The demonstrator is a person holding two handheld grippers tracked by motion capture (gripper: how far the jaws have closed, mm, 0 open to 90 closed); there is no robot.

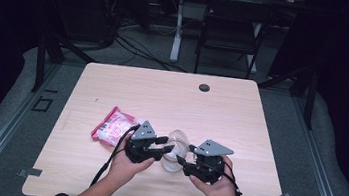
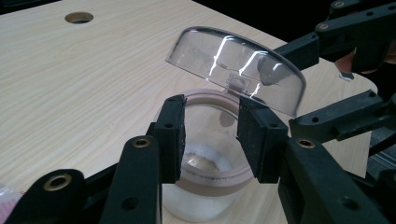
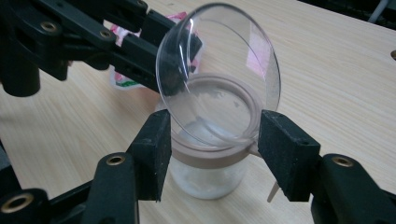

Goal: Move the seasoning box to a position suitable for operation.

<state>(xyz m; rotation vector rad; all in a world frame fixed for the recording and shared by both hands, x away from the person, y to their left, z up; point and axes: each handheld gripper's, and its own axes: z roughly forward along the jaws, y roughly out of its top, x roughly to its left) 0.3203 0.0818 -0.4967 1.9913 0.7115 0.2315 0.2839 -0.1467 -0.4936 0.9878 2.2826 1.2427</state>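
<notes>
Near the table's (image 1: 240,116) front edge, two hands each hold one gripper. One clear jar (image 1: 173,161) with a tan rim stands between them, its domed clear lid (image 1: 177,139) tipped up and open. The left gripper (image 1: 168,148) has its jaws partly open, pads pressed on the jar's rim. The right gripper (image 1: 182,160) has its jaws spread wide on either side of the rim, not pressing on it. Farther left lies one pink packet (image 1: 113,126), and at the far edge sits one dark round hole (image 1: 204,87).
</notes>
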